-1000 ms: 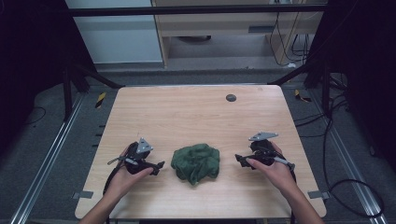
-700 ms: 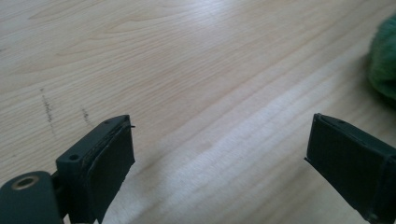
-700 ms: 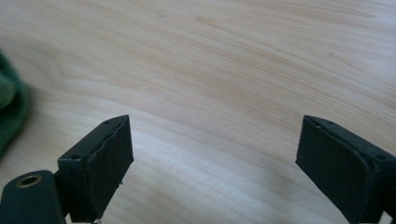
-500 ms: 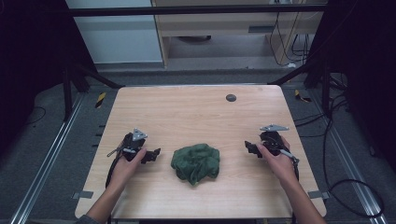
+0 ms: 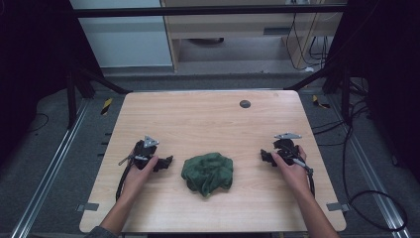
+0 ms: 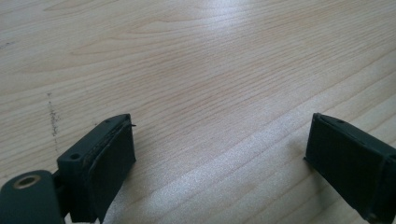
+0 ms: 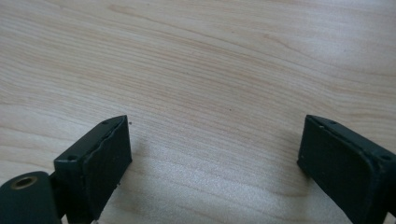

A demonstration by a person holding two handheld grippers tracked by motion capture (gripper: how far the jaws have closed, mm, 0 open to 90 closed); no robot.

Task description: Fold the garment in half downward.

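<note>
Between both wide-open grippers, L [image 5: 166, 162] & R [image 5: 265, 156], green cloth [image 5: 208, 173] sits crumpled, untouched.

A: What lies between the hands?
B: A crumpled green cloth [image 5: 208, 173] on the wooden table [image 5: 208, 119], with the left gripper [image 5: 166, 163] and right gripper [image 5: 264, 156] apart from it on either side.
A: Jaws spread?
B: Too small to tell.

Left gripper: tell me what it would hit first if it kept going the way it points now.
Probably the green cloth. In the high view the left gripper, jaws open, points across the table toward the crumpled cloth with bare wood between them. Its own view shows just wood ahead, so the line may pass beside it.
</note>
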